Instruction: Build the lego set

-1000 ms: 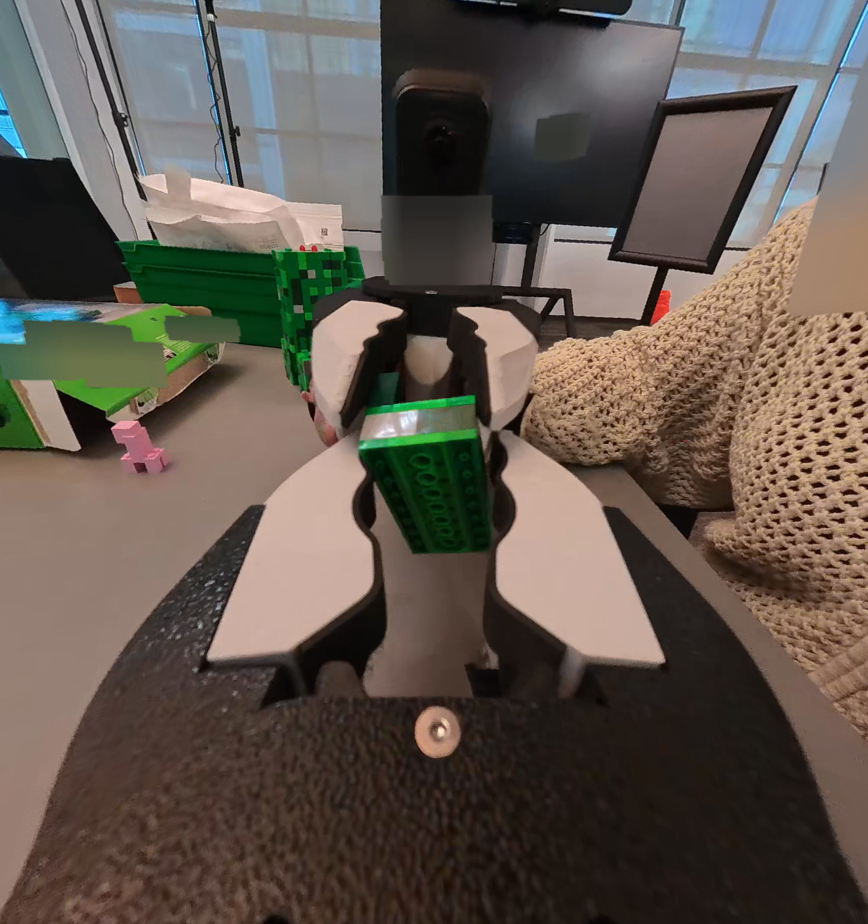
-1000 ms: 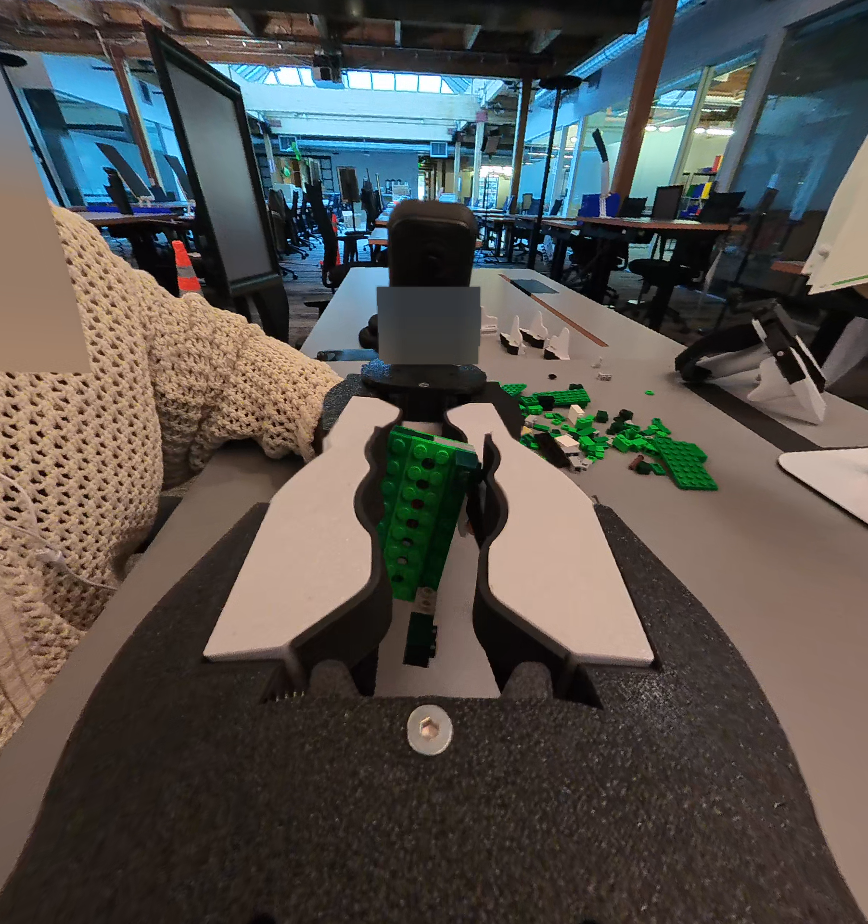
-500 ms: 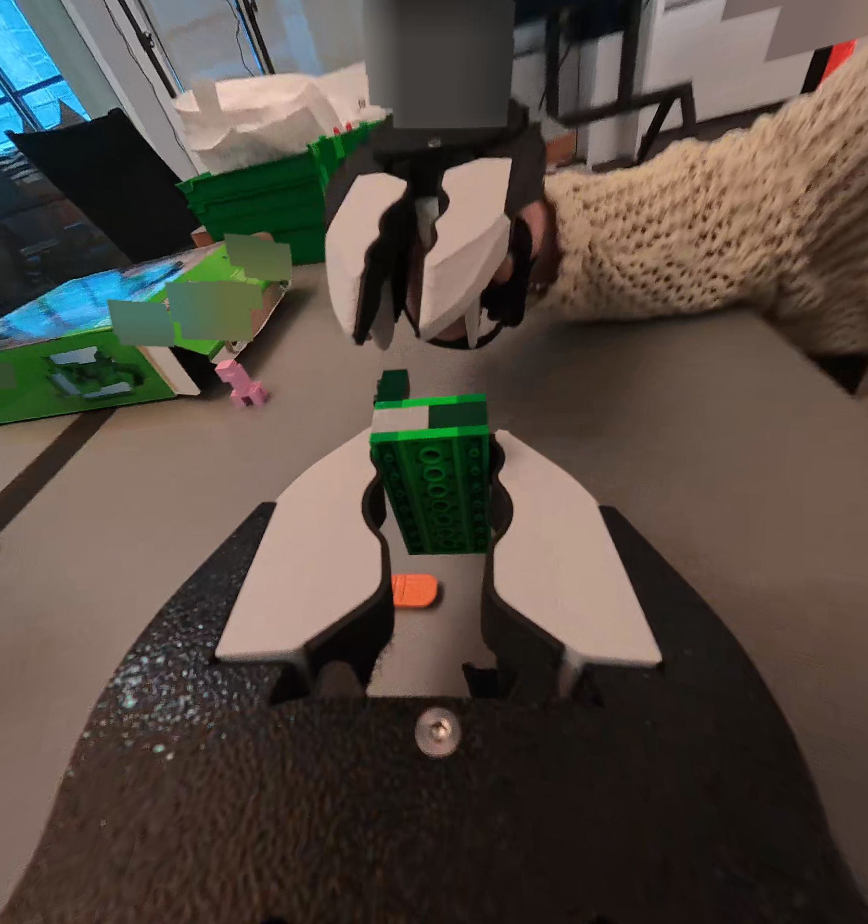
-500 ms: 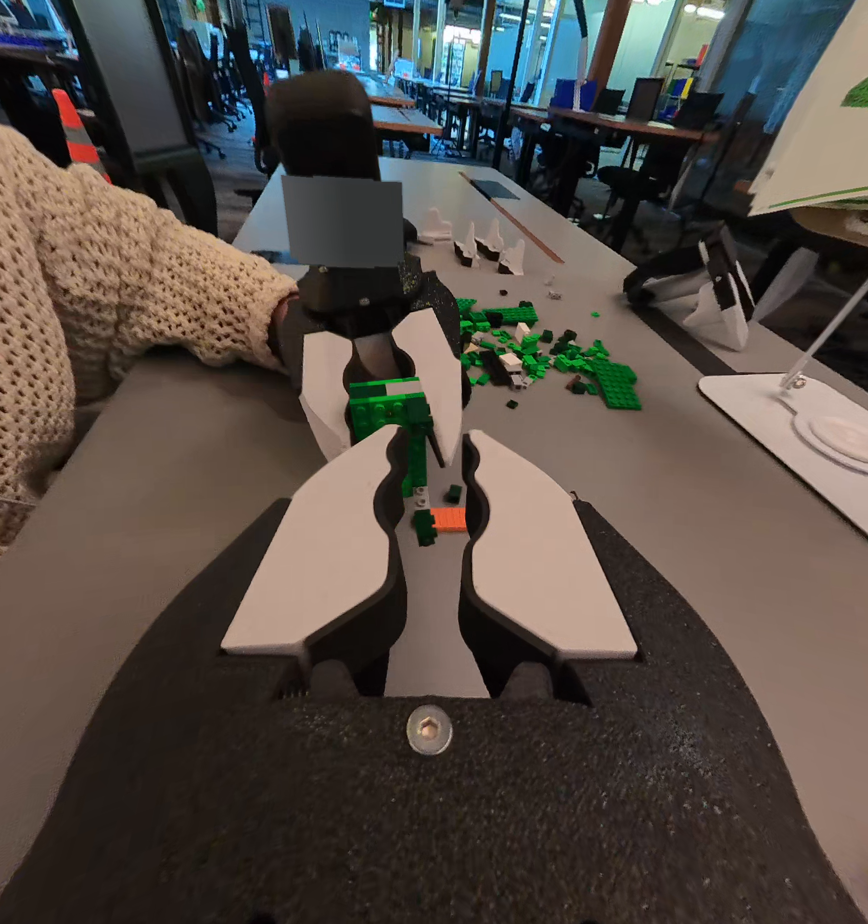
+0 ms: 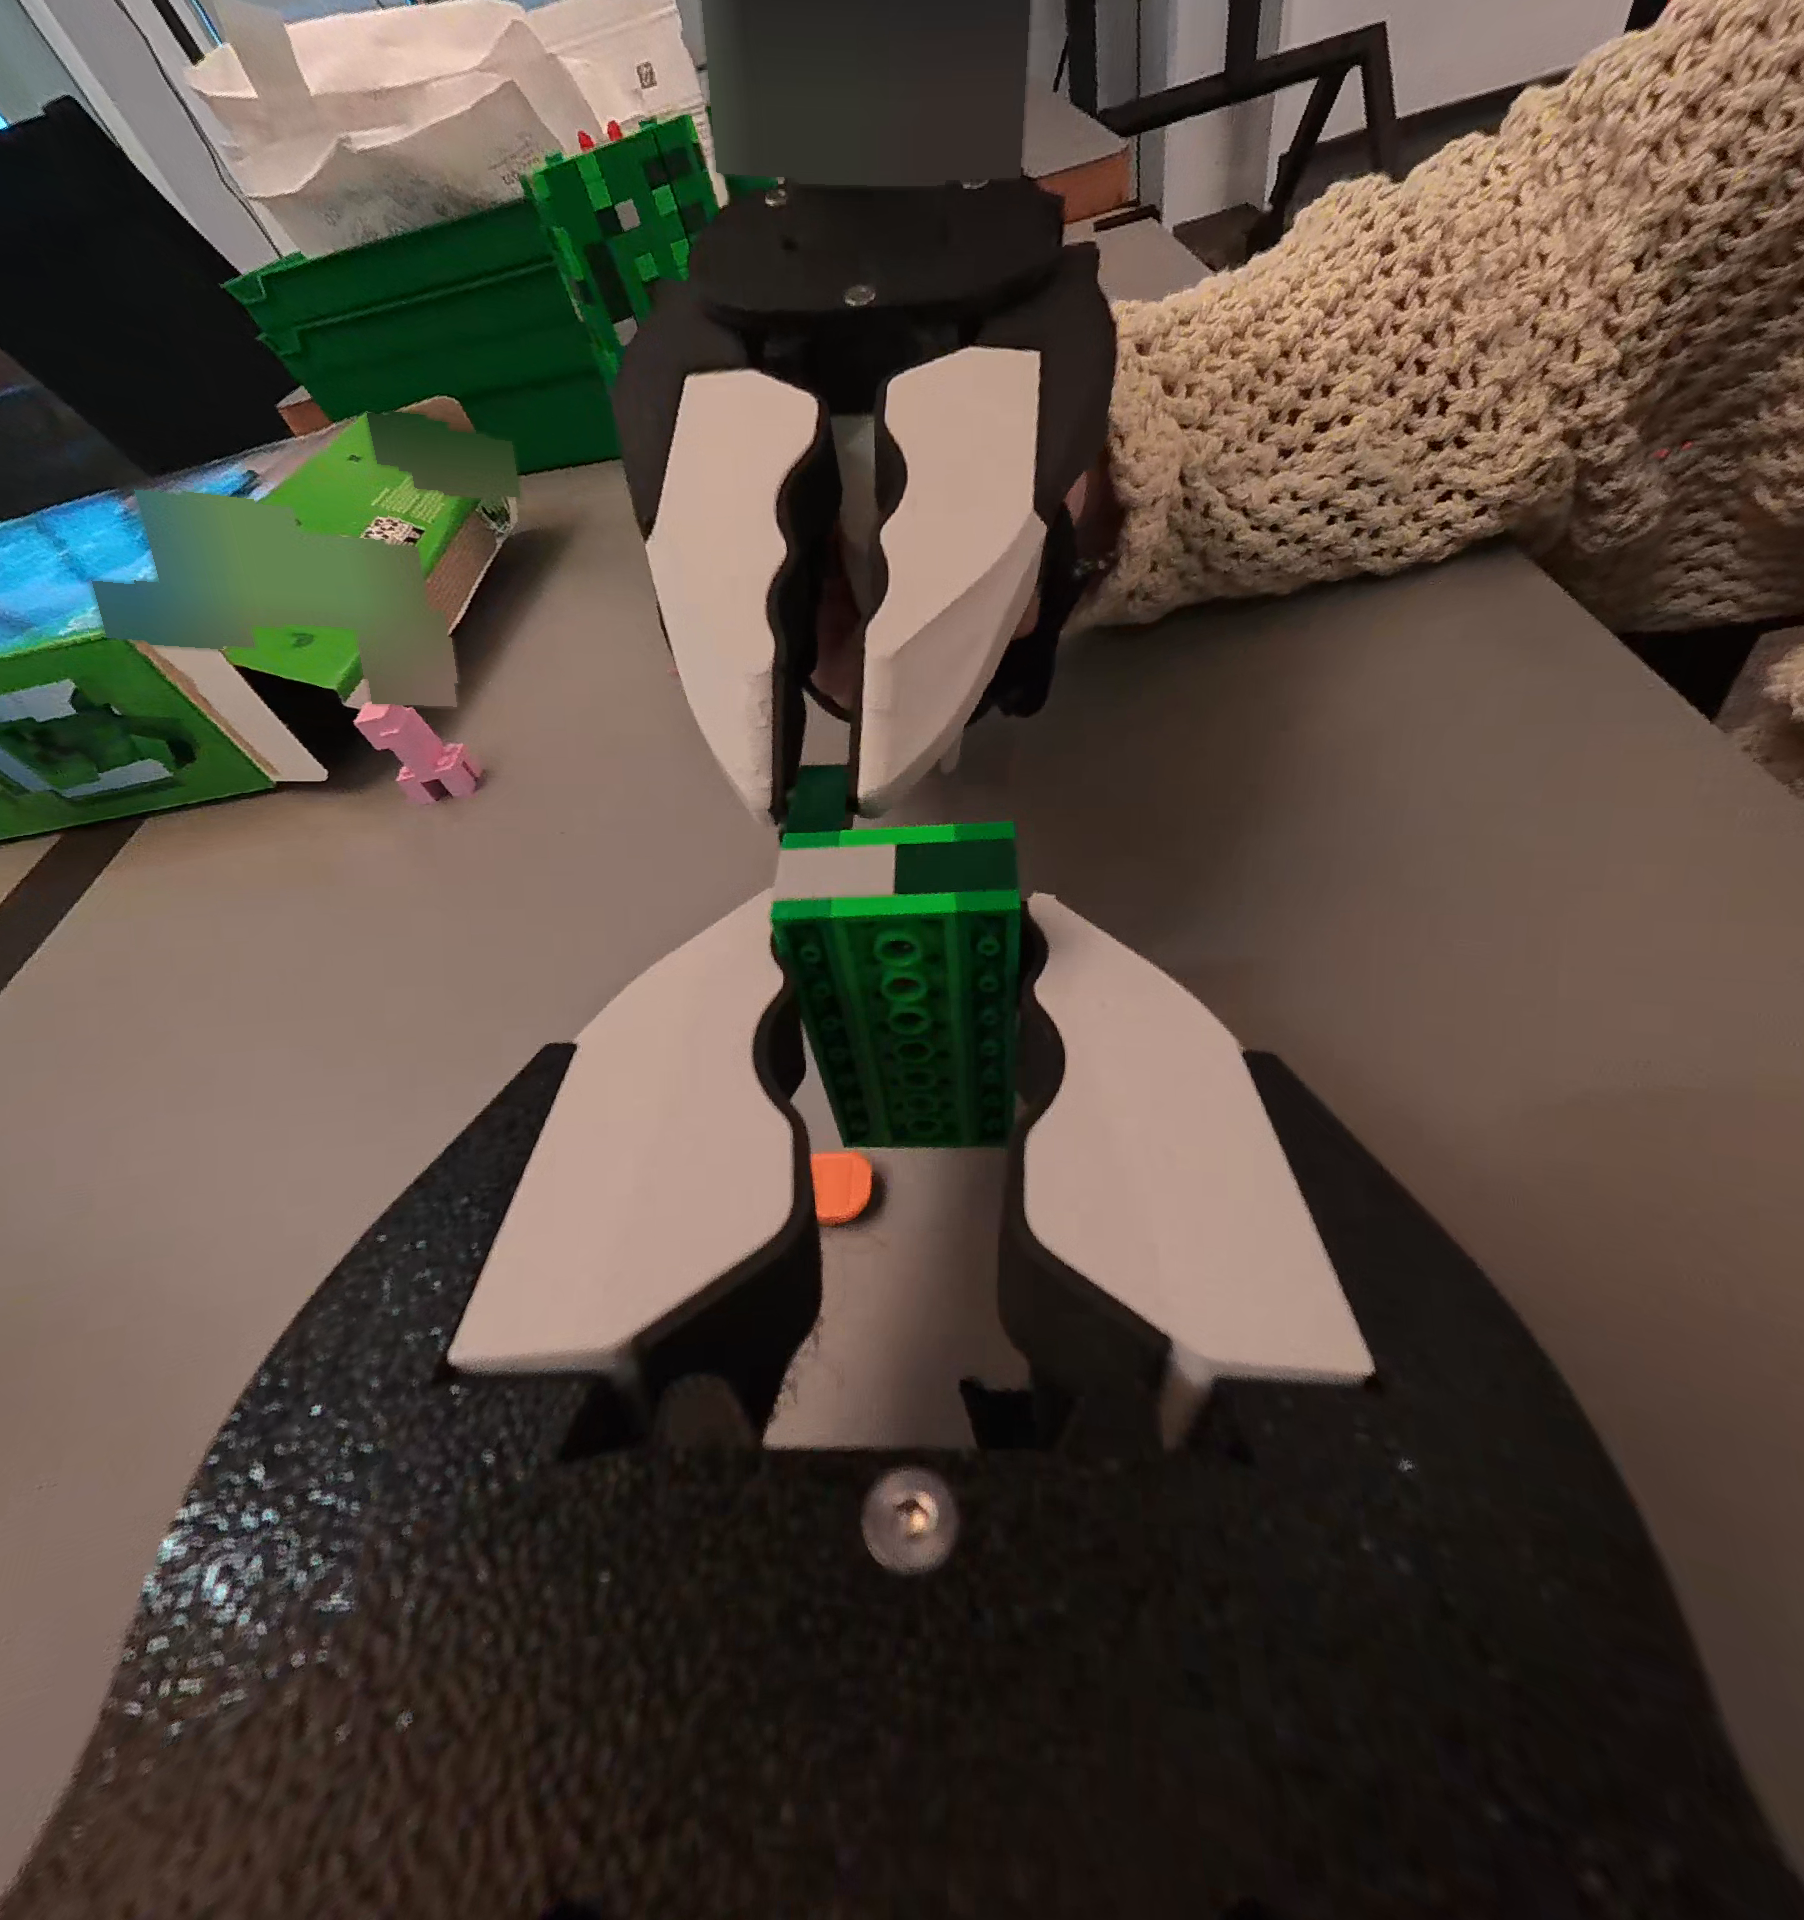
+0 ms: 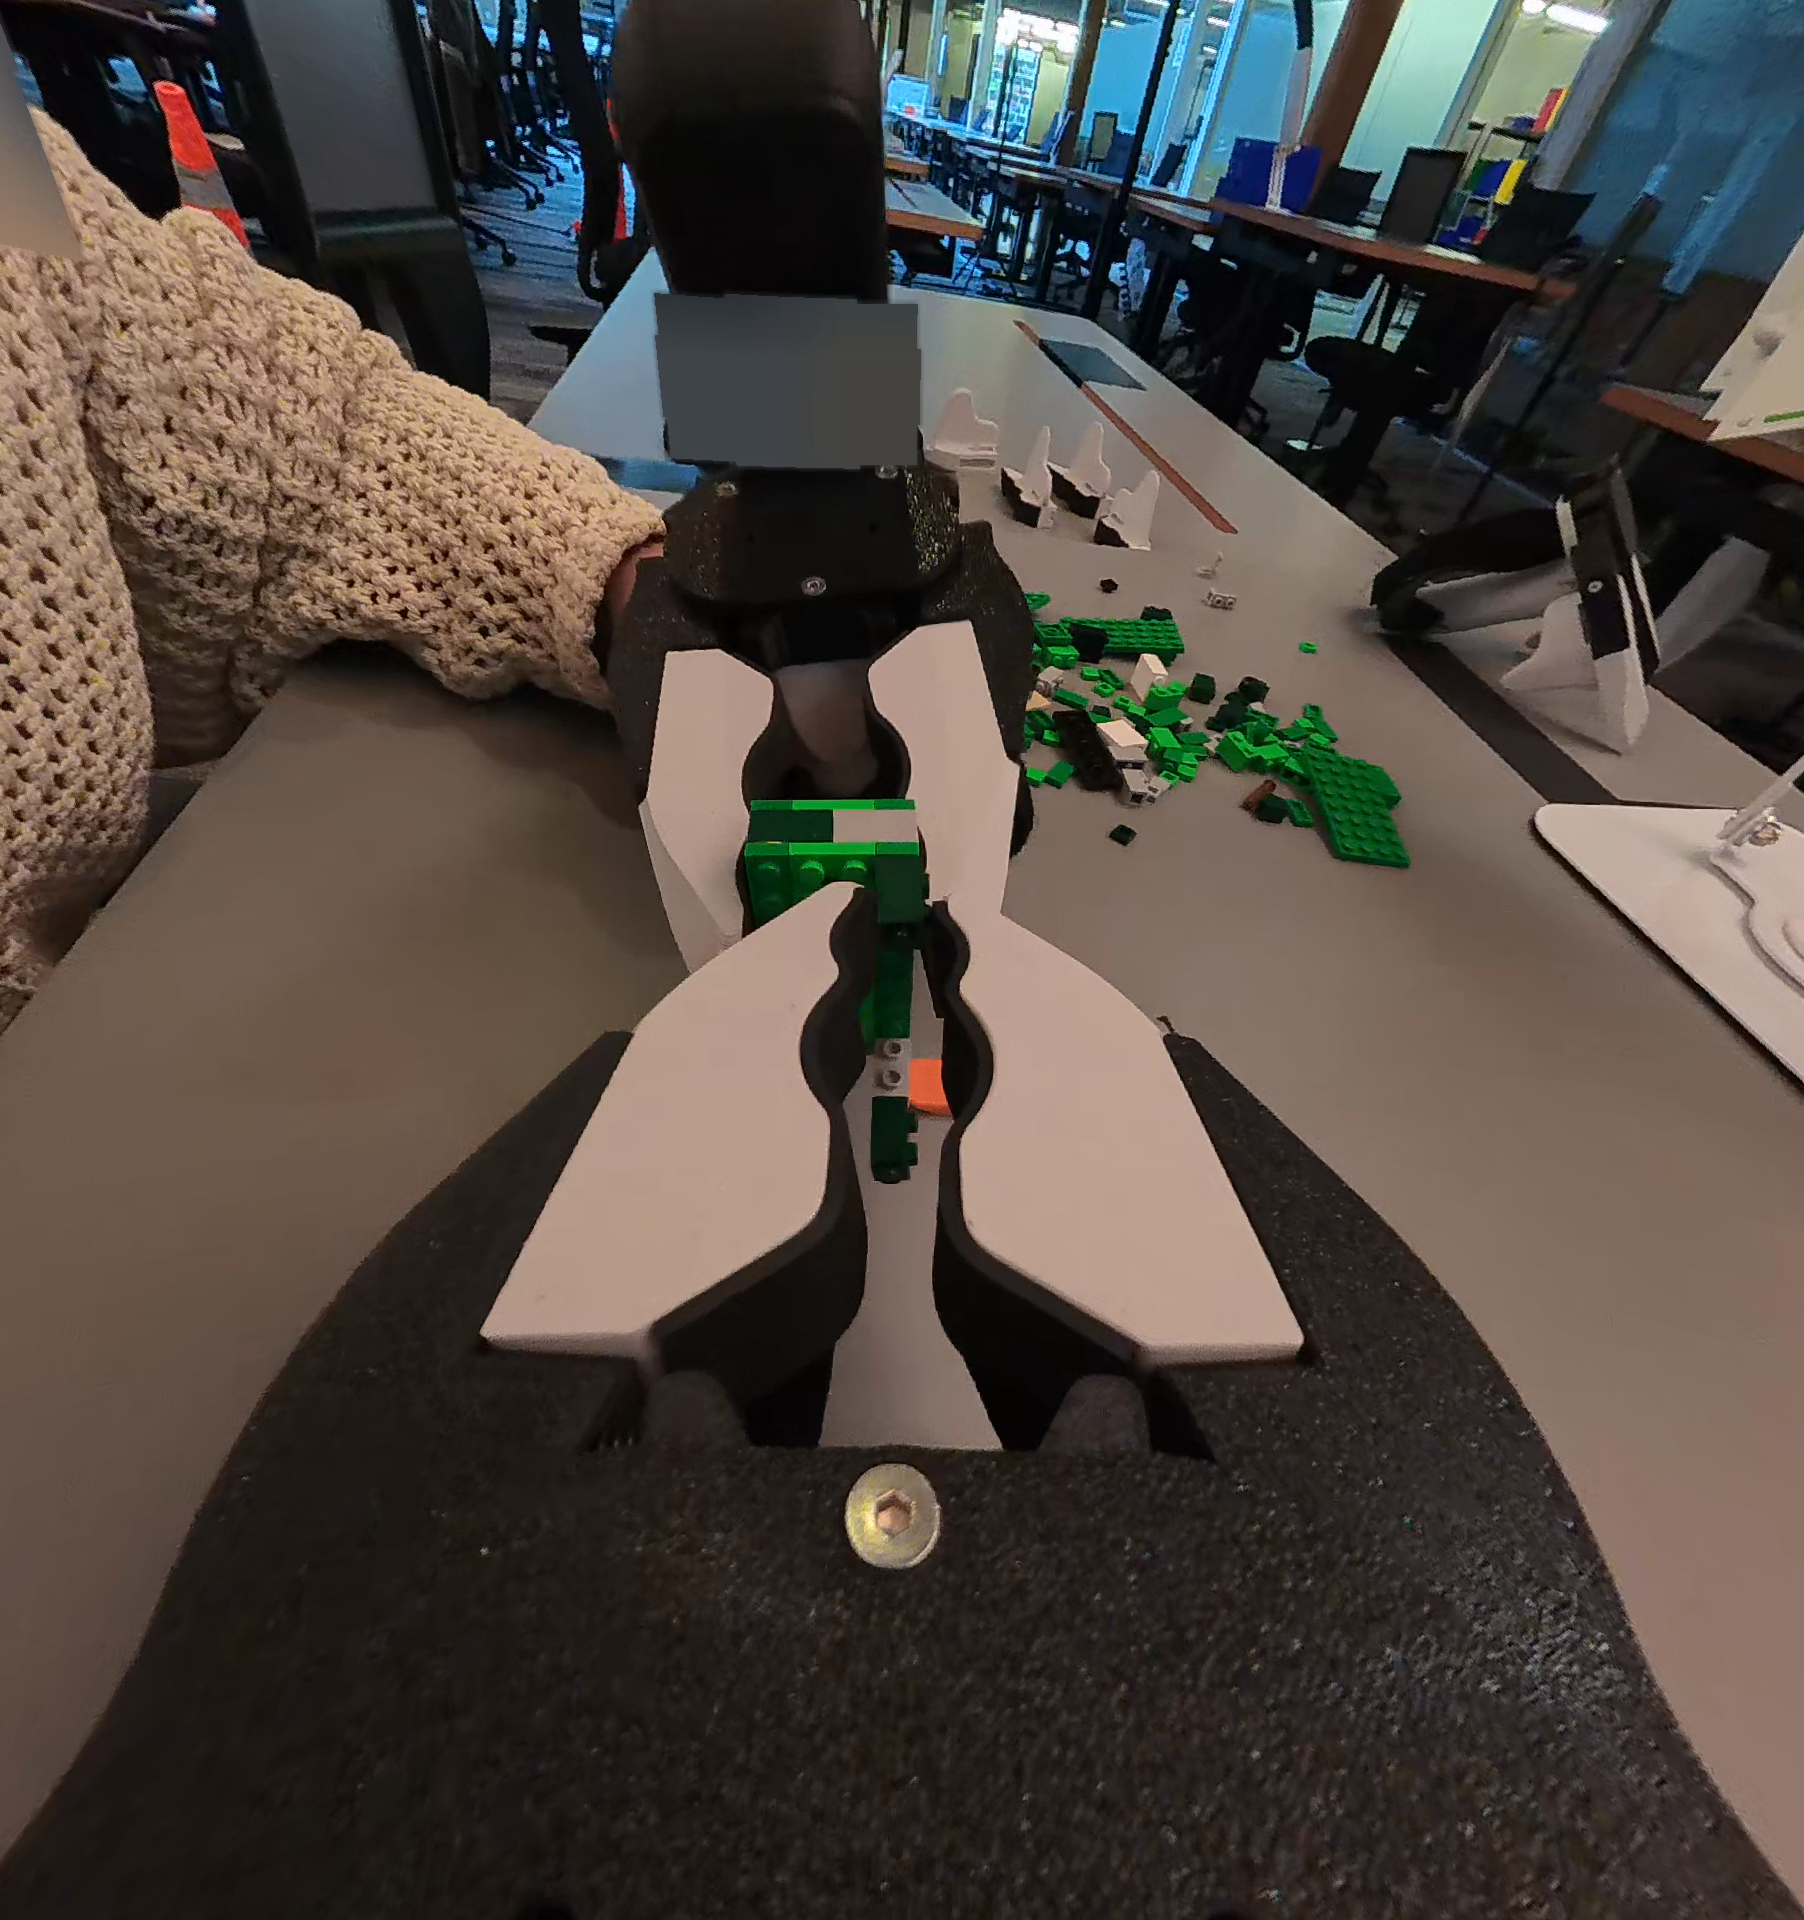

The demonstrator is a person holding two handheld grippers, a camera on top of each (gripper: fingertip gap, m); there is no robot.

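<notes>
My left gripper [image 5: 903, 925] is shut on a green lego plate assembly [image 5: 903, 1023], held upright over the grey table [image 5: 1345, 831]; a grey and dark green row runs along its top edge. My right gripper [image 6: 896, 906] faces it, fingers nearly closed on a dark green brick [image 6: 900, 896] at the top of a narrow brick column on the assembly's studded side. In the left wrist view the right gripper [image 5: 820, 808] pinches that dark green brick [image 5: 818, 792] from above. A small orange piece [image 5: 842, 1187] lies on the table under the assembly, also in the right wrist view [image 6: 927, 1086].
A pile of loose green bricks [image 6: 1168, 717] and a green plate [image 6: 1355, 805] lie right of the grippers. A spare gripper [image 6: 1542, 623] and a white stand base [image 6: 1708, 914] sit farther right. A green box [image 5: 98, 748], pink figure [image 5: 420, 753] and green crate [image 5: 410, 312] stand left. Less than 4 cm separates the two grippers' tips. The left tips stand about 7 centimetres off the small orange piece [image 5: 842, 1187].
Both grippers tilted down toward the table. The right gripper let go of the assembly and drew back, then came down again onto the dark green brick at its top.
</notes>
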